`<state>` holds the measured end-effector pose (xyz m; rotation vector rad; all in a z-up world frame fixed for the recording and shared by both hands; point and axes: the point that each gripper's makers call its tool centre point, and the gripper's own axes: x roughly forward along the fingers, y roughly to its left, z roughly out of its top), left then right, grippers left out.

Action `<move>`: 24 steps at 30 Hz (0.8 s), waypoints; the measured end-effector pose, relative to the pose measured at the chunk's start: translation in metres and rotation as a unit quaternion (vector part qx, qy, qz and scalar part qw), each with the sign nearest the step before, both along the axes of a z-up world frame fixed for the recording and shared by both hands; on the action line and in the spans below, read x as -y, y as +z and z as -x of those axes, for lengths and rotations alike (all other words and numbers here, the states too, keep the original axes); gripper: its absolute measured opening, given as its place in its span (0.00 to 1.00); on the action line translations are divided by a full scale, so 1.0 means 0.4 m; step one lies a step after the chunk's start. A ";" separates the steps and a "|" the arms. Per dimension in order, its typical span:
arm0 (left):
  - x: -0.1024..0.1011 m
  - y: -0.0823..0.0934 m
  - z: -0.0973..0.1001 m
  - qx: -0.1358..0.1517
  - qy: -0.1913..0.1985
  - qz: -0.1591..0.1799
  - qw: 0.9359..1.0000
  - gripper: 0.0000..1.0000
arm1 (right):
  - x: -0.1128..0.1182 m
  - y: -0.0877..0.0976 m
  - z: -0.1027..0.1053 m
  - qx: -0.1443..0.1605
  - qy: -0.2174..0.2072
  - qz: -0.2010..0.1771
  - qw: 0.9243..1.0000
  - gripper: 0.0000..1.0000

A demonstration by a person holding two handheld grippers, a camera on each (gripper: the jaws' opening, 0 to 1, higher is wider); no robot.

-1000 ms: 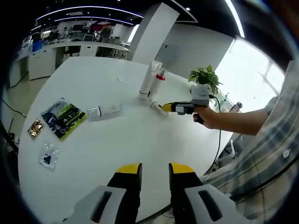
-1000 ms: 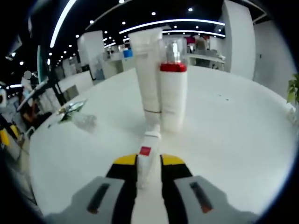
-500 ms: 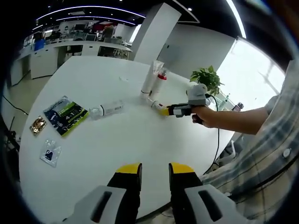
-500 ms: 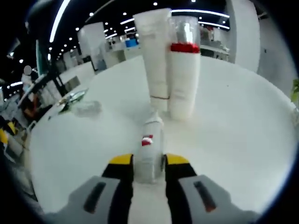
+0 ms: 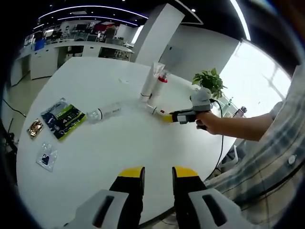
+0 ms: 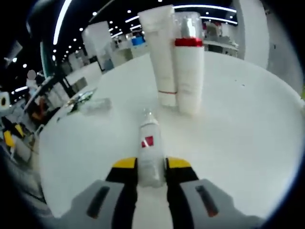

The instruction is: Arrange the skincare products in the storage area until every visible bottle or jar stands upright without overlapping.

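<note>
**Small bottle pinched in your right gripper, two products upright behind it**

Your right gripper (image 6: 151,167) has its yellow-tipped jaws pressed against the sides of a small clear bottle (image 6: 149,148) with a red label. The bottle points away from you along the jaws, cap end forward, and seems to be lying flat rather than standing. In the left gripper view the same small bottle (image 5: 155,110) sticks out from the tip of your right gripper (image 5: 167,117), low over the white table (image 5: 95,157), with your hand (image 5: 209,121) wrapped around the handle.

Just beyond the bottle's cap stand two upright products, touching or nearly touching each other: a tall white tube (image 6: 161,52) on its cap and, to its right, a white bottle with a red collar (image 6: 189,67) and a clear cap. Seen from your left gripper, the tube (image 5: 150,82) and the red-collared bottle (image 5: 159,86) stand together near the table's far edge.

Further left on the table a clear bottle (image 5: 106,113) lies on its side, well apart from the upright pair. Beyond it lie a green and dark packet (image 5: 62,118), a small gold packet (image 5: 34,129) and a clear sachet (image 5: 46,158).

A potted plant (image 5: 209,81) sits behind your right hand.

Your left gripper (image 5: 158,174) hovers over bare table, its jaws spread with nothing between them.
</note>
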<state>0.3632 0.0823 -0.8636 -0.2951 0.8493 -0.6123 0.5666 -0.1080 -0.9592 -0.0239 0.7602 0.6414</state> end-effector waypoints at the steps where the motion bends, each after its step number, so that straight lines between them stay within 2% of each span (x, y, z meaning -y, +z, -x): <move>1: 0.008 0.001 -0.005 -0.004 0.002 0.008 1.000 0.24 | -0.002 0.007 0.007 -0.001 -0.002 -0.009 1.000 0.20; 3: 0.031 0.017 -0.017 -0.008 0.014 0.045 0.999 0.25 | -0.010 0.023 0.018 0.002 -0.003 -0.027 1.000 0.20; 4: 0.047 0.033 -0.027 -0.010 0.024 0.076 0.997 0.26 | -0.017 0.030 0.024 0.002 -0.005 -0.039 0.999 0.20; 7: 0.069 0.052 -0.056 -0.031 0.053 0.132 0.989 0.29 | -0.028 0.052 0.048 0.000 -0.012 -0.069 0.998 0.20; 11: 0.080 0.054 -0.085 -0.034 0.060 0.144 0.987 0.29 | -0.049 0.081 0.074 -0.007 -0.029 -0.122 0.992 0.20; 12: 0.085 0.055 -0.092 -0.035 0.061 0.149 0.986 0.30 | -0.059 0.100 0.082 -0.003 -0.032 -0.148 0.988 0.20; 13: 0.094 0.057 -0.104 -0.040 0.066 0.159 0.984 0.30 | -0.064 0.116 0.085 0.007 -0.035 -0.165 0.986 0.20; 15: 0.111 0.066 -0.121 -0.049 0.072 0.177 0.980 0.34 | -0.067 0.133 0.106 0.010 -0.035 -0.174 0.984 0.20; 17: 0.124 0.080 -0.139 -0.051 0.083 0.198 0.975 0.37 | -0.081 0.168 0.120 0.016 -0.039 -0.210 0.977 0.20; 24: 0.143 0.086 -0.165 -0.065 0.107 0.236 0.964 0.38 | -0.107 0.241 0.155 0.042 -0.015 -0.243 0.969 0.20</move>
